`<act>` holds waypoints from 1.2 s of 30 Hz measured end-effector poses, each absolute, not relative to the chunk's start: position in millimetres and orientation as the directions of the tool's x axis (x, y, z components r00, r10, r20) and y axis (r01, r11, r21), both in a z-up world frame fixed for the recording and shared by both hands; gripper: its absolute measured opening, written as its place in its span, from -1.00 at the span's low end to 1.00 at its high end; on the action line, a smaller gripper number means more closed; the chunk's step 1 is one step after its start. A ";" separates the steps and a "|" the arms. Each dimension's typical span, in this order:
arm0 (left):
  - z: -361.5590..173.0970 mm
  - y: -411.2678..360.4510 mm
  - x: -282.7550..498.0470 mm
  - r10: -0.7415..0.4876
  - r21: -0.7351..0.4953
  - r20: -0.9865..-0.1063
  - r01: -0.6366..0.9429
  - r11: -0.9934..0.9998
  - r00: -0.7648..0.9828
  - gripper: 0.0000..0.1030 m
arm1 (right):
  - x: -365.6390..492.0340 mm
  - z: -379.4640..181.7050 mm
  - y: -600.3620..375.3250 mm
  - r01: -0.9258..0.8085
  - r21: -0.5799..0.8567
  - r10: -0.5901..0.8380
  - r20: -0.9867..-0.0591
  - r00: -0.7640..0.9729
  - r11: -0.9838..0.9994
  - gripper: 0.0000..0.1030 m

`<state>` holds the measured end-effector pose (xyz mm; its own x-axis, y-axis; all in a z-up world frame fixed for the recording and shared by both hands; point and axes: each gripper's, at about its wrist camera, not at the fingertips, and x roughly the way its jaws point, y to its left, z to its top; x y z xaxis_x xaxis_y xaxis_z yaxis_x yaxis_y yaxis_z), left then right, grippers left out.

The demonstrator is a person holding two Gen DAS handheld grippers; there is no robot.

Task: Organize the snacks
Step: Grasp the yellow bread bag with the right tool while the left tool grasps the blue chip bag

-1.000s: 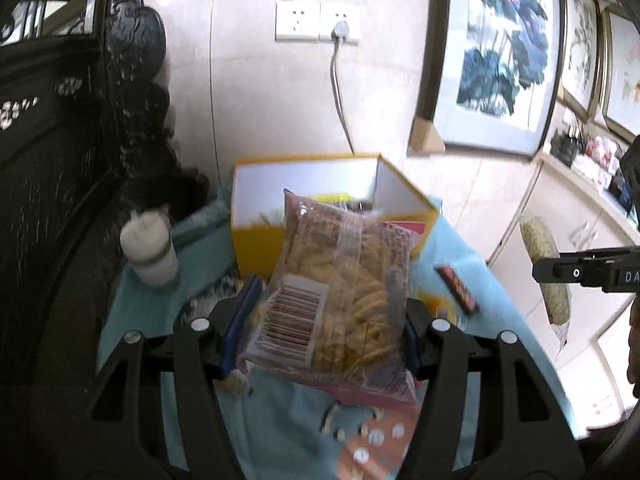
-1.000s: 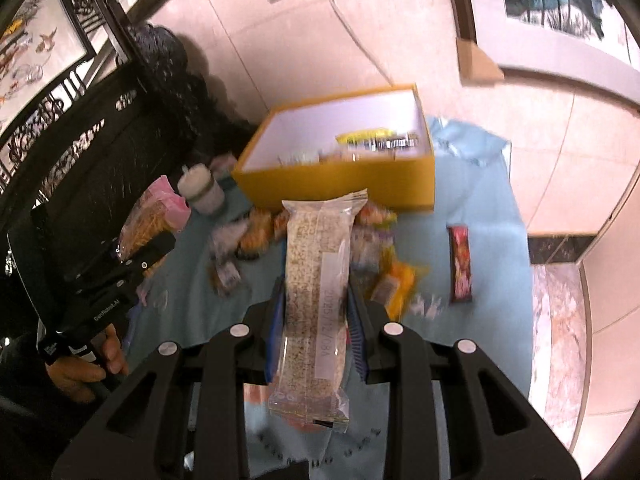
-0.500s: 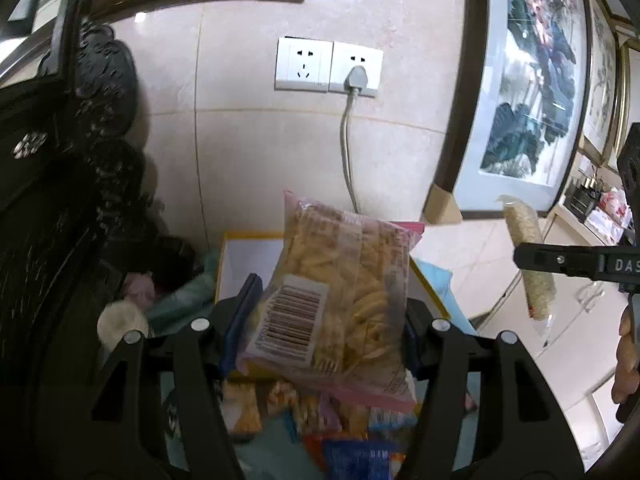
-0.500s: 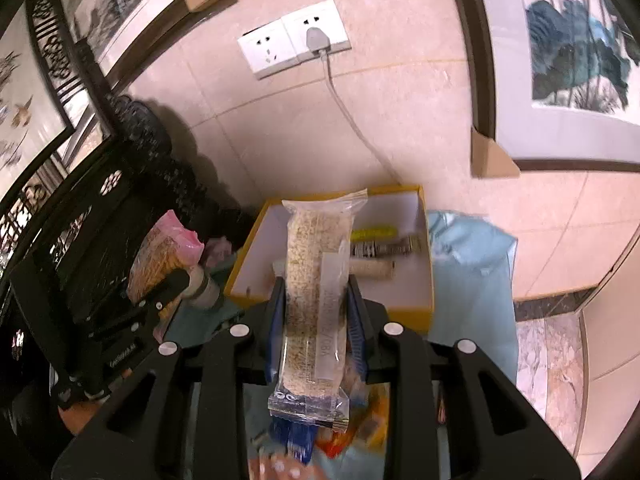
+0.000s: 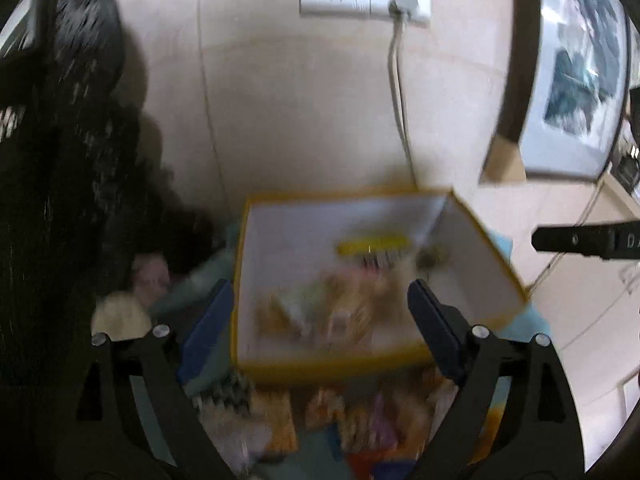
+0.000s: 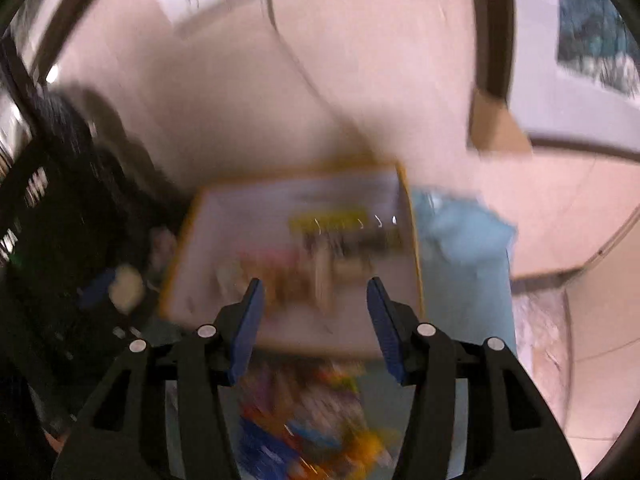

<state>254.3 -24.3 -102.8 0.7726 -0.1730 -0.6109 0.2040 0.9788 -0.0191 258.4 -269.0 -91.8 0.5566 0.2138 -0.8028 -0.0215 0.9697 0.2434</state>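
A yellow box (image 5: 332,360) with a white inside stands on the blue cloth near the wall. My left gripper (image 5: 320,320) hovers over its near side; its jaws are opening and nothing is between them. A blurred bag of yellow snacks (image 5: 320,312) lies in the box below it, beside a yellow packet (image 5: 374,246). My right gripper (image 6: 314,312) hangs over the yellow box (image 6: 188,240) too, jaws opening and empty. A blurred pale bar (image 6: 322,268) lies inside beneath it. The right gripper's side (image 5: 588,238) shows at the right edge of the left wrist view.
Several loose snack packets (image 5: 360,416) lie on the blue cloth (image 6: 460,248) in front of the box. A white jar (image 5: 120,316) stands left of it by dark carved furniture (image 5: 48,200). A socket with a plugged cable (image 5: 404,0) is on the wall behind.
Both grippers moved forward over the yellow box and opened. The yellow snack bag left the left gripper and the long pale bar left the right gripper; both now lie in the box.
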 end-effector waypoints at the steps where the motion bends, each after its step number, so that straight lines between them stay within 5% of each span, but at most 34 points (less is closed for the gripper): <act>1: -111.8 -24.0 244.0 -0.179 -0.022 -0.614 0.210 0.977 0.769 0.75 | 243.3 -109.6 -269.2 -0.004 0.232 0.199 -0.824 0.531 0.973 0.08; 11: -215.6 -48.8 118.7 -0.269 0.006 -0.713 0.390 0.921 0.647 0.75 | 138.8 -219.4 -265.6 0.124 0.279 0.222 -0.912 0.346 0.952 0.11; 27: -266.9 -88.4 130.7 -0.285 0.008 -0.748 0.438 0.899 0.599 0.78 | 170.4 -264.9 -253.9 0.200 0.288 0.219 -0.926 0.307 0.937 0.11; 29: -266.7 -84.0 130.2 -0.307 -0.013 -0.750 0.450 0.893 0.586 0.31 | 167.2 -263.3 -250.4 0.156 0.265 0.202 -0.921 0.334 0.951 -0.14; 31: -261.5 -80.0 124.6 -0.319 -0.006 -0.740 0.469 0.883 0.592 0.10 | 161.8 -259.6 -241.0 0.082 0.232 0.192 -0.920 0.341 0.969 -0.27; 36: -253.8 -55.2 112.7 -0.365 -0.081 -0.735 0.460 0.884 0.572 0.05 | 143.5 -252.5 -243.8 0.073 0.294 0.252 -0.904 0.346 0.953 -0.28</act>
<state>112.7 -55.2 -253.8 0.5720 -0.3651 -0.7345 0.4604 0.8840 -0.0809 143.5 -243.8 -252.5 0.3456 0.2522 -0.9038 0.0729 0.9531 0.2939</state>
